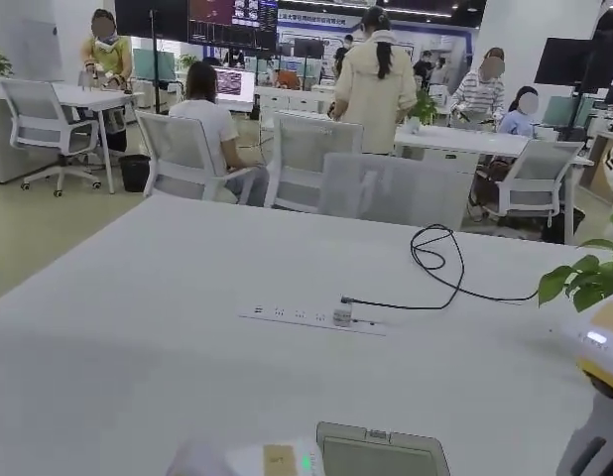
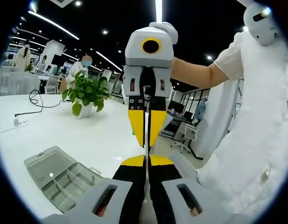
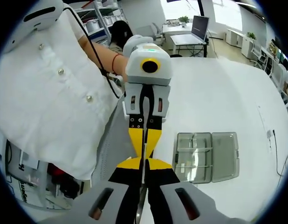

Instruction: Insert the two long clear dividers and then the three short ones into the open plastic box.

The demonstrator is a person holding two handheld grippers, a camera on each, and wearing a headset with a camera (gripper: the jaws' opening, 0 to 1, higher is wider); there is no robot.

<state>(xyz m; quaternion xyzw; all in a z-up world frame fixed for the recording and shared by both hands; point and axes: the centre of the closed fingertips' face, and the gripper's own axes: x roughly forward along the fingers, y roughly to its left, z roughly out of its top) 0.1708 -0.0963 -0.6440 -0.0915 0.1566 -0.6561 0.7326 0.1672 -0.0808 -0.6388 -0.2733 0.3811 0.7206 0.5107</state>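
1. 2 grippers meet nose to nose low in the middle of both gripper views, close by the person's white shirt (image 3: 51, 93).
2. The left gripper (image 2: 146, 161) rises from the bottom of its own view with both jaws pressed flat together, yellow tips touching. I cannot tell whether anything thin is pinched there.
3. The right gripper (image 3: 145, 164) is clenched the same way in its own view, its yellow tips closed on each other. The left gripper hangs just above it, pointing down at it.
4. The open plastic box (image 3: 225, 156) lies flat on the white table (image 1: 187, 297), right of centre in the right gripper view and at the lower left of the left gripper view. It is well apart from both grippers.
5. Its lid is folded back beside the tray half, and thin clear dividers (image 3: 195, 150) cross that tray. I cannot count them.
6. At the bottom edge of the head view 1 grey corner of the box shows, with a gripper just to its left. I cannot tell which side that gripper is.
7. Further up the table lie a power strip (image 1: 311, 317) and a looping black cable (image 1: 435, 263).
8. A potted plant (image 2: 85, 93) stands on the table at the left of the left gripper view.
9. Office chairs (image 1: 187, 149) and several people fill the top of the head view.
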